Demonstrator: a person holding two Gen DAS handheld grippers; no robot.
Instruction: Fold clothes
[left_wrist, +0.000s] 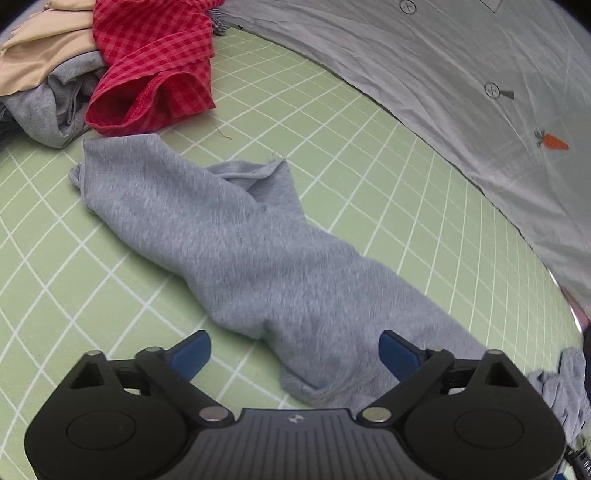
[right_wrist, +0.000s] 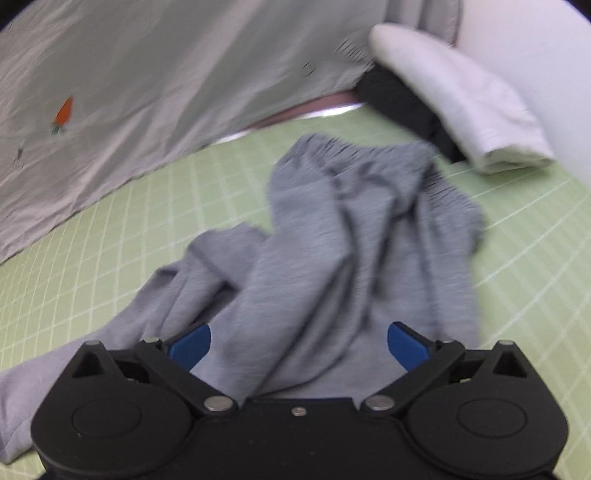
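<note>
I've got the grey sweatpants sprawled across the green grid mat, rumpled and twisted, one leg running away from my left gripper towards the far pile. My left jaws stand apart, blue pads either side of the near end of that leg, and the fabric lies between them without either pad pressing on it. On the right, my right gripper hangs over the bunched waistband end of the same sweatpants, jaws spread wide, cloth below and between the pads but nothing clamped. That view is smeared with blur, so fine folds I can't read. Beyond the mat, a large pale grey shirt with buttons and a small carrot motif lies along the far edge. At the left view's top corner I see a heap: a red checked garment, a beige piece and more grey cloth beneath. In the right view, a folded white piece sits over something dark, just past the waistband
</note>
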